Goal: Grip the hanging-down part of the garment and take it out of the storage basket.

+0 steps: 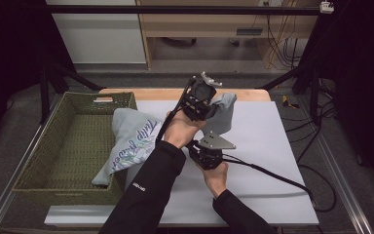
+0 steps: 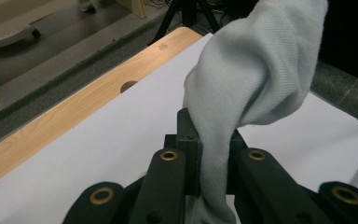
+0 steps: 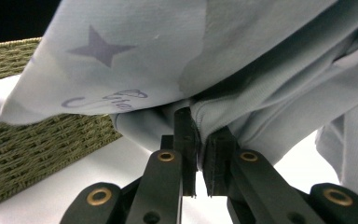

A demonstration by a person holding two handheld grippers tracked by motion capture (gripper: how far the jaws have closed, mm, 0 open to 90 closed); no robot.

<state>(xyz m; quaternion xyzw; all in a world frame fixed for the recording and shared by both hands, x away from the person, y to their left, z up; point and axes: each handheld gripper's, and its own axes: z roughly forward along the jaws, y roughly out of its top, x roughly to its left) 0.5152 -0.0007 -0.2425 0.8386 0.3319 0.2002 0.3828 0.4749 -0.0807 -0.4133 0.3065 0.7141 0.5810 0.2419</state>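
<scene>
A pale grey-blue sweatshirt (image 1: 131, 141) with purple script print lies half over the green wicker basket's (image 1: 44, 146) right rim and half on the white table mat (image 1: 263, 146). My left gripper (image 1: 210, 111) is raised near the table's far edge, shut on a sleeve that it holds up. In the left gripper view the sleeve (image 2: 251, 70) rises from between the jaws of that gripper (image 2: 209, 140). My right gripper (image 1: 193, 146), lower and nearer, points left. In its own view the right gripper (image 3: 199, 135) is shut on a folded edge of the sweatshirt (image 3: 168, 56), with the basket (image 3: 28, 149) behind.
The basket takes up the table's left side. A wooden strip (image 2: 51, 126) with a round hole runs along the far edge. Black cables (image 1: 272, 175) trail right across the mat. Black frame legs and a cabinet stand beyond the table.
</scene>
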